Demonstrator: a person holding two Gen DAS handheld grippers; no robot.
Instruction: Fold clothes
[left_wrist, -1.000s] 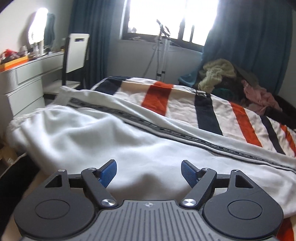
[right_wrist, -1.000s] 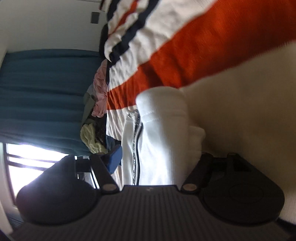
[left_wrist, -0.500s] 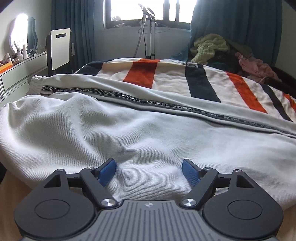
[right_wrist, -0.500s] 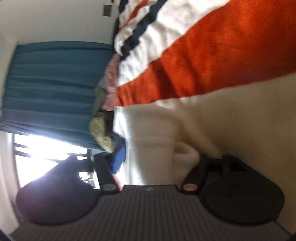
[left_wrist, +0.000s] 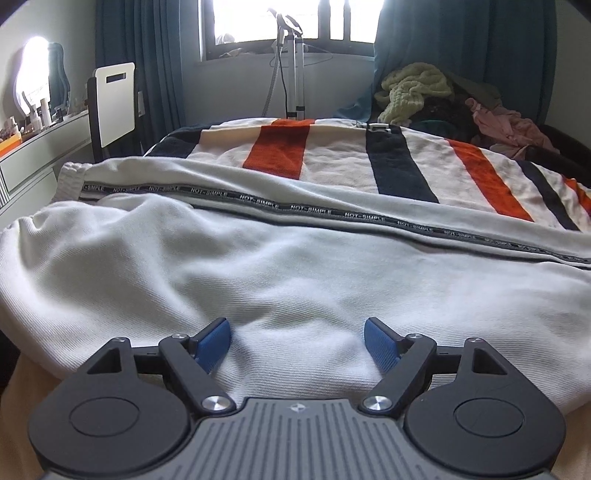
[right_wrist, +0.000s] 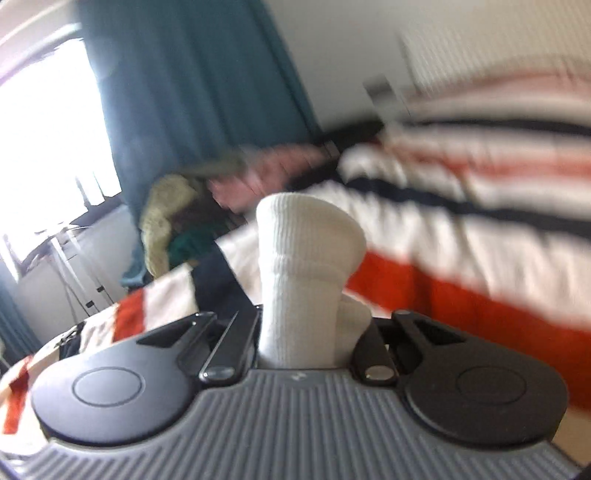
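Note:
A white garment with a black lettered tape along its sleeve lies spread across the striped blanket. My left gripper hovers low over the near part of it, open, blue pads wide apart and fabric lying between them ungripped. In the blurred right wrist view, my right gripper is closing on the garment's white ribbed cuff. The cuff stands up from between the fingers, clear of the blanket.
A heap of loose clothes lies at the far right of the bed. A white chair and a dresser stand to the left. A metal stand is by the window, with blue curtains around it.
The right gripper has closed on the white cuff, rolled upright and lifted it off the bed. The left gripper sank a little toward the garment and then held still, open.

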